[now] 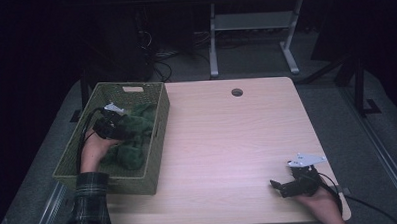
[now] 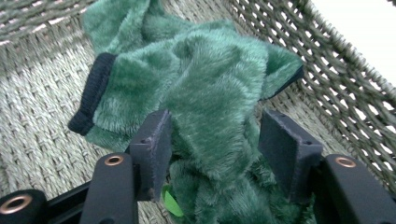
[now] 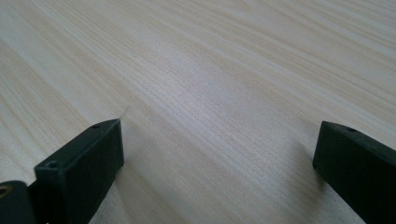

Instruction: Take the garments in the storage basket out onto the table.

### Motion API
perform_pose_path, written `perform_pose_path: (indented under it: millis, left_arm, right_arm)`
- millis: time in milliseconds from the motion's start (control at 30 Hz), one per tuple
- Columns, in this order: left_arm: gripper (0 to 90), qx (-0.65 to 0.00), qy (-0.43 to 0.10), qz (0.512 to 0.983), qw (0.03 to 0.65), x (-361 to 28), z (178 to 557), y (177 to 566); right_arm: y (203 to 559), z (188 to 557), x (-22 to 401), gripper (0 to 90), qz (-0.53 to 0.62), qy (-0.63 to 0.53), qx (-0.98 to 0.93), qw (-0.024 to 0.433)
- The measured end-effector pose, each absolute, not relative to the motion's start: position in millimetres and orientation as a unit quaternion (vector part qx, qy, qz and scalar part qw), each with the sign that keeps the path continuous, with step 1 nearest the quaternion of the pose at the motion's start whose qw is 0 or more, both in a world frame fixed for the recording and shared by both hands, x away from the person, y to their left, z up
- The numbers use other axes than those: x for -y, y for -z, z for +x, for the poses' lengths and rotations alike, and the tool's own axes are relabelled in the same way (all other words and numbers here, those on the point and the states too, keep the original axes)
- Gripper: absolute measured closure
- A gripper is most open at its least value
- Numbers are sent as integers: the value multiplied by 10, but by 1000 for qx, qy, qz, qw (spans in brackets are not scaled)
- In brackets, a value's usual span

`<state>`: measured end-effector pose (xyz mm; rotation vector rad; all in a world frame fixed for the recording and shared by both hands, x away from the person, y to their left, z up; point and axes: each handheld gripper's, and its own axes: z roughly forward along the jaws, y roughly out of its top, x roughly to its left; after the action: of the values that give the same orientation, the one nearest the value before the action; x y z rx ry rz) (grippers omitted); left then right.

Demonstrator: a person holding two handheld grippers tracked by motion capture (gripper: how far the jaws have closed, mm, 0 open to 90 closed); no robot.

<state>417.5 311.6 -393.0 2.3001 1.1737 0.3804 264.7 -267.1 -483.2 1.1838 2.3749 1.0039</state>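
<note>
A green fleece garment (image 1: 136, 128) with a dark ribbed cuff (image 2: 91, 93) lies crumpled in a woven olive basket (image 1: 128, 85) at the table's left. My left gripper (image 1: 121, 127) reaches down into the basket. In the left gripper view its jaws stand on either side of a raised fold of the fleece (image 2: 210, 88); the left pad touches the pile, and the right pad stands just clear of it. My right gripper (image 1: 275, 185) rests low over the wooden table (image 1: 227, 136) near its front right corner, open, with only bare wood (image 3: 210, 70) between its jaws.
The basket's woven wall (image 2: 345, 70) rises close on the right of the left gripper view. A round cable hole (image 1: 237, 92) sits near the table's far edge. Another desk's white legs (image 1: 213, 46) stand on the floor behind.
</note>
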Motion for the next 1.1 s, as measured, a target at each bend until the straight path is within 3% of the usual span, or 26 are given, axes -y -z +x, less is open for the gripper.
perform_pose_path:
  millis: [233, 400, 467, 767, 1100]
  left_arm:
    - [523, -438, -125, 855, 248, -3113, 4202, 4013]
    - [758, -442, -106, 856, 246, -3115, 4203, 4028]
    - [810, -449, -97, 854, 245, -3120, 4206, 4021]
    - [844, -468, -78, 835, 279, -3183, 4177, 3916]
    - [856, -471, -71, 804, 356, -3219, 4064, 3676]
  right_arm:
    - [4831, 2647, 2671, 15, 413, -350, -827, 151]
    - [4832, 2648, 2672, 15, 412, -350, -827, 152]
    - [4832, 2648, 2673, 15, 412, -350, -827, 153]
    - [4832, 2642, 2673, 15, 415, -349, -826, 154]
    - [4832, 2642, 2674, 15, 415, -349, -826, 154]
